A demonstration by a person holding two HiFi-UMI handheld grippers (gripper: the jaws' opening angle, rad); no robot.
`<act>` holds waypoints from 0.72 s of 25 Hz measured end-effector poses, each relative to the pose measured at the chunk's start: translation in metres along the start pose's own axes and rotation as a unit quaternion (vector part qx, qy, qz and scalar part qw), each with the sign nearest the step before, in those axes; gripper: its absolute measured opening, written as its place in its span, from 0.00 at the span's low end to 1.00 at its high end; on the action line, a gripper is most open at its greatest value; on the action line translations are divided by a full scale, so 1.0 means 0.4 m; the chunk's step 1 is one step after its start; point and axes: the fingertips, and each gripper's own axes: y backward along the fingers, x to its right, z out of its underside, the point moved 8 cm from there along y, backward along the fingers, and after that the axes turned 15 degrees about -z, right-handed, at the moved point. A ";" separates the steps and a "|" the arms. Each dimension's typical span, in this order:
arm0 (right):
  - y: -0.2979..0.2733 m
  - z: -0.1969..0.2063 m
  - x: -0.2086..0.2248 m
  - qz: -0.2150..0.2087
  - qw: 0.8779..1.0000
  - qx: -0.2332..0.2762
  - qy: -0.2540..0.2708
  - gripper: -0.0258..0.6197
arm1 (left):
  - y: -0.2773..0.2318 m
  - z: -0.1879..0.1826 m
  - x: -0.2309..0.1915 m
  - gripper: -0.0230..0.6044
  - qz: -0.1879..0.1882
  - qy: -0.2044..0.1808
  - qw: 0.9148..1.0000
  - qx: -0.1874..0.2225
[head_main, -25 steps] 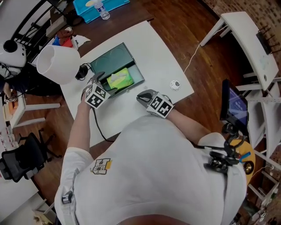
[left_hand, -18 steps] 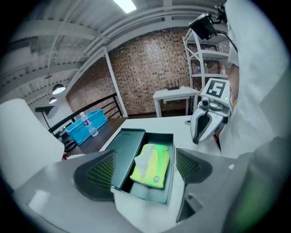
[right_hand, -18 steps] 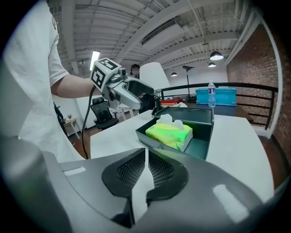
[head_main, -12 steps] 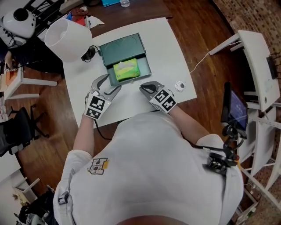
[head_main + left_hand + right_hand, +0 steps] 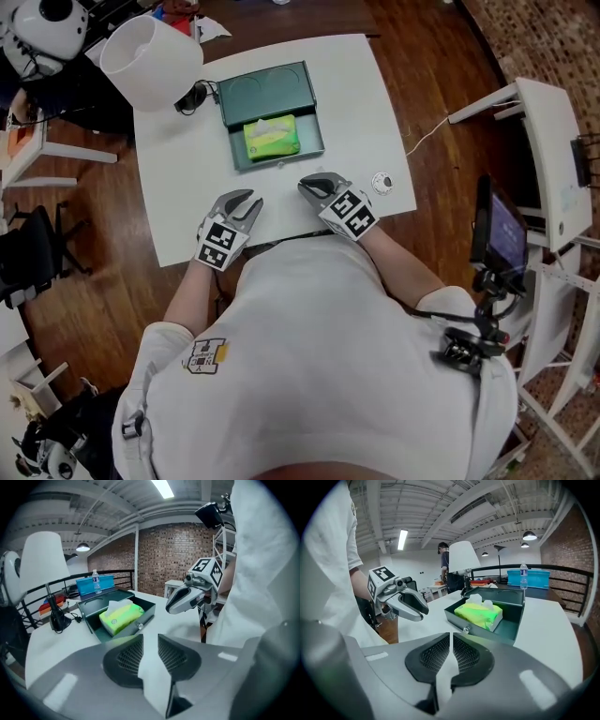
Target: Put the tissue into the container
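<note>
Your torso cuts off the table's (image 5: 178, 187) near edge in head view, the lamp shade (image 5: 150, 58) covers its far-left corner, & the round item (image 5: 381, 181) by the right edge is too small to ID. Tissue (image 5: 272, 137) sits in the open container (image 5: 265, 89), lower part sunk behind the wall, well apart from both grippers. L gripper (image 5: 251, 201): jaws just been closing, now a narrow gap w/ nothing btwn; R gripper (image 5: 306, 186): jaws together bar a hairline slit, holds nothing.
</note>
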 end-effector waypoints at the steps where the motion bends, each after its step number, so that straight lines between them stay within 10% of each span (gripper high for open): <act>1: 0.000 0.003 -0.002 -0.001 1.000 -0.003 0.000 0.07 | 0.000 0.015 0.004 0.15 -0.004 0.011 1.000 -0.006; 18: -0.020 0.053 -0.032 -0.016 0.999 -0.035 -0.002 0.07 | -0.005 0.130 0.092 0.04 0.024 0.045 0.997 -0.059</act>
